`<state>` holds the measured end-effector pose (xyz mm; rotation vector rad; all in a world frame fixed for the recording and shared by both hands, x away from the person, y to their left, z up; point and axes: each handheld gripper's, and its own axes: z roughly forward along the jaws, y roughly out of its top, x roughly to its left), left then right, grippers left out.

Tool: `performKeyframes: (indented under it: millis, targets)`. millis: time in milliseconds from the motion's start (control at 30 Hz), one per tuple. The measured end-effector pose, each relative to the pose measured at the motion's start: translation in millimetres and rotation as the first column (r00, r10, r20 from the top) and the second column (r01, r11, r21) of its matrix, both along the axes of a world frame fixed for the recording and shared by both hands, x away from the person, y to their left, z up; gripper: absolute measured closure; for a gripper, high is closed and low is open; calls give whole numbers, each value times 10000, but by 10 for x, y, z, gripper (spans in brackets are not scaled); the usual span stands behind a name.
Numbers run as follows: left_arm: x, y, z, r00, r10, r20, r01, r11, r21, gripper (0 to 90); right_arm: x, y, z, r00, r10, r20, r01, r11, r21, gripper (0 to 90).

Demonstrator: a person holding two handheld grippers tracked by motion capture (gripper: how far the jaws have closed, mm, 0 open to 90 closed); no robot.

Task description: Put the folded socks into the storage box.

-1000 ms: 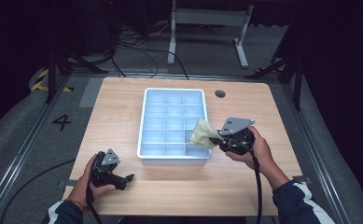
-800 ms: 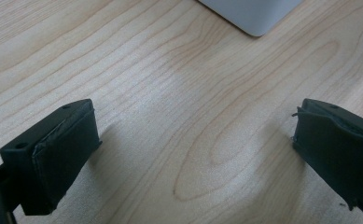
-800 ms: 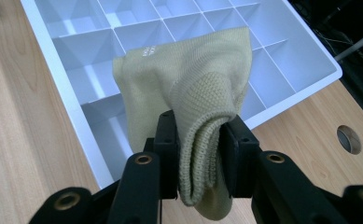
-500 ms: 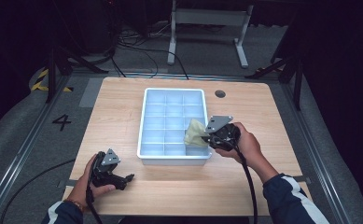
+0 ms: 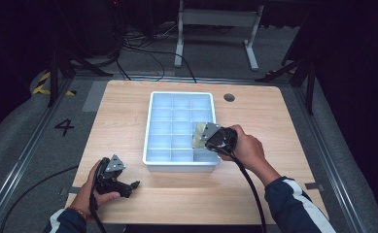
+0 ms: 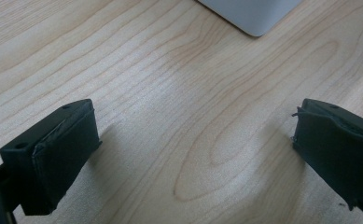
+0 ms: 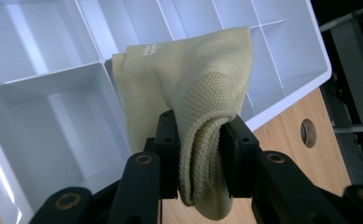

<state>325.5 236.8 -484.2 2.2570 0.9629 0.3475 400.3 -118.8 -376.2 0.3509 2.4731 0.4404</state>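
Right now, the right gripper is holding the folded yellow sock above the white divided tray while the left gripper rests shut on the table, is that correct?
Nearly: the left gripper is open, its jaws wide apart over bare table in the left gripper view. The right gripper does hold the sock above the tray.

Two black handheld grippers, left gripper [image 5: 128, 187] and right gripper [image 5: 207, 138], each topped by a grey three-cornered plate and trailing a black cable; the person wears dark sleeves [image 5: 298, 208] with white stripes
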Motion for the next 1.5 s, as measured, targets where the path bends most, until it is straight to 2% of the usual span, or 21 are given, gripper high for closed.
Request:
performKeyframes:
  millis: [200, 267, 367, 433, 500, 533, 633, 733, 900, 1000, 1233, 1300, 1500]
  targets:
    - [0, 0, 0, 10000, -2, -1, 2, 10000, 2, 3, 21, 91, -44, 9993, 318, -203, -329, 9980, -545, 709]
    - [1, 1, 1, 10000, -19, 6, 19, 10000, 17, 3, 35, 112, -56, 9979, 480, -442, -506, 9969, -609, 709]
    - [0, 0, 0, 10000, 0, 0, 0, 10000, 0, 3, 62, 166, -97, 9932, 689, -939, -782, 9919, -997, 709]
    - [0, 0, 0, 10000, -3, -2, 3, 10000, -4, 3, 71, 184, -110, 9925, 673, -1024, -787, 9907, -1114, 709]
    - [1, 0, 0, 10000, -8, -1, 8, 10000, 0, 3, 135, 204, -110, 9873, 590, -1477, -765, 9904, -1153, 709]
    - [1, 0, 0, 10000, -8, -1, 8, 10000, 0, 3, 135, 204, -110, 9873, 590, -1477, -765, 9904, -1153, 709]
    - [1, 0, 0, 10000, -7, 1, 7, 10000, -2, 3, 226, 222, -120, 9798, 419, -1956, -697, 9881, -1372, 709]
    - [4, 3, 1, 10000, -58, 11, 58, 10000, 26, 3, 266, 242, -125, 9755, 345, -2174, -676, 9869, -1466, 709]
    - [3, 2, 0, 10000, -37, 8, 37, 10000, 9, 3, 345, 292, -188, 9706, 221, -2397, -652, 9827, -1734, 710]
    - [5, 3, 0, 10000, -72, 15, 72, 10000, 15, 3, 386, 296, -216, 9653, 136, -2606, -595, 9838, -1690, 710]
    - [6, -2, -2, 10000, -46, -49, 46, 10000, -27, 3, 453, 353, -304, 9583, -326, -2838, -280, 9779, -2071, 710]
    - [7, -2, -1, 10000, -50, -28, 50, 10000, -17, 3, 474, 355, -325, 9524, -373, -3025, -253, 9794, -2006, 709]
    - [8, -2, 0, 10000, -55, -28, 55, 10000, -8, 3, 501, 384, -377, 9477, -523, -3149, -189, 9756, -2189, 709]
